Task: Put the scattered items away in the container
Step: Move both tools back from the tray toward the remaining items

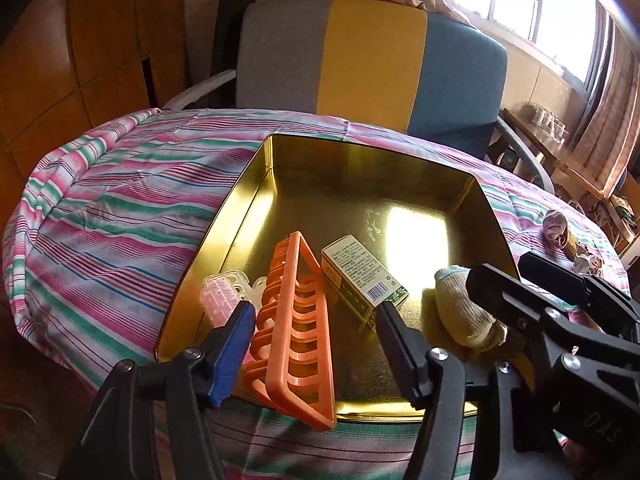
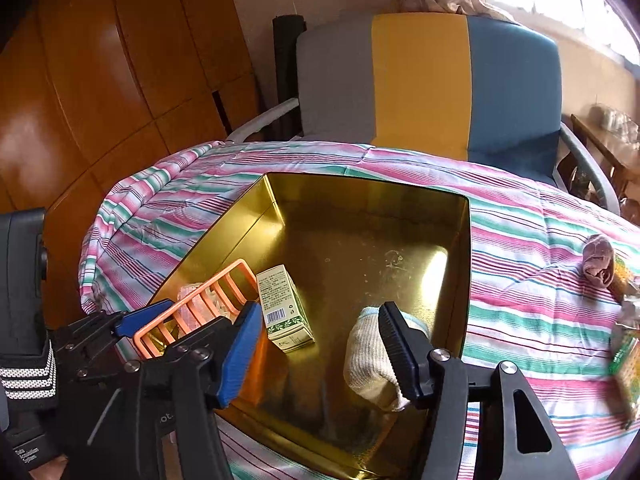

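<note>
My left hand-held gripper (image 1: 316, 312) hangs wide open and empty over the near edge of the gold tin (image 1: 256, 184), its fingers either side of the orange rack (image 1: 296, 340) that leans on the near rim. My right hand-held gripper (image 2: 318, 312) is also spread and empty, above the rolled sock (image 2: 368, 360) inside the tin. A barcoded carton (image 2: 284, 308) and a clear pink case (image 1: 222, 292) lie inside too, while a crumpled sock (image 2: 598, 266) sits out on the striped cloth (image 2: 540, 300).
</note>
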Demonstrator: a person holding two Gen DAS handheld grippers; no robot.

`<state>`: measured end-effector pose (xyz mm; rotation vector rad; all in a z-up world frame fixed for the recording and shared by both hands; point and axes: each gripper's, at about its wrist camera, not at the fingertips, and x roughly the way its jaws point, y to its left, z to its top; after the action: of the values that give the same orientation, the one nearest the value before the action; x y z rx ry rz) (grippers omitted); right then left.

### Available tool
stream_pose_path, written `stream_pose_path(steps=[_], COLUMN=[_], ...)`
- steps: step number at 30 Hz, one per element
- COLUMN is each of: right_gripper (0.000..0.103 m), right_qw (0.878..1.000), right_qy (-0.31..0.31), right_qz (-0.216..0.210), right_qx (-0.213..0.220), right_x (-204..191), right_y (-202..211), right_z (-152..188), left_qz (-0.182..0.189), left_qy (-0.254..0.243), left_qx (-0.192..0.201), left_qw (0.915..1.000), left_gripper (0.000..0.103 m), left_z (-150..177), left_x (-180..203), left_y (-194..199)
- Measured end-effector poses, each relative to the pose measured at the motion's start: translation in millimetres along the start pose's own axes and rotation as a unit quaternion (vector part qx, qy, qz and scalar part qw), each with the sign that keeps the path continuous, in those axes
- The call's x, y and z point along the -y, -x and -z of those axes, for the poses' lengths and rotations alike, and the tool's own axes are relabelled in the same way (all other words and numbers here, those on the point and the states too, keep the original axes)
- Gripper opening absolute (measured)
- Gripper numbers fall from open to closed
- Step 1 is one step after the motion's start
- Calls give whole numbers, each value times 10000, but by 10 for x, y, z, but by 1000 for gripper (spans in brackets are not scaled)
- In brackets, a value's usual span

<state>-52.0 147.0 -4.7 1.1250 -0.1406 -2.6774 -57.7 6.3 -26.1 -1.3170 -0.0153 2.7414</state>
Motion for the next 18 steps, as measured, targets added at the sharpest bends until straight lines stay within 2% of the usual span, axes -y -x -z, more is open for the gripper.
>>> stream_pose_path(steps=[7,13,18], right_gripper=[73,75,78], right_qw=[9995,9976,9933], right_qy=[-234,-468,-764], right_qz=[185,448,788], right_qx=[114,245,355], right_x=[151,403,763], right_y=[148,320,493], right_z=[59,169,305], left_qz=[-398,-359,-250], left_qy=[-399,-675,-987], left_qx=[317,467,534], left_qw=[9979,9960,9934], left_gripper=[64,64,64], left_z=[54,82,125], left_x=[235,485,767], left_y=[199,323,389])
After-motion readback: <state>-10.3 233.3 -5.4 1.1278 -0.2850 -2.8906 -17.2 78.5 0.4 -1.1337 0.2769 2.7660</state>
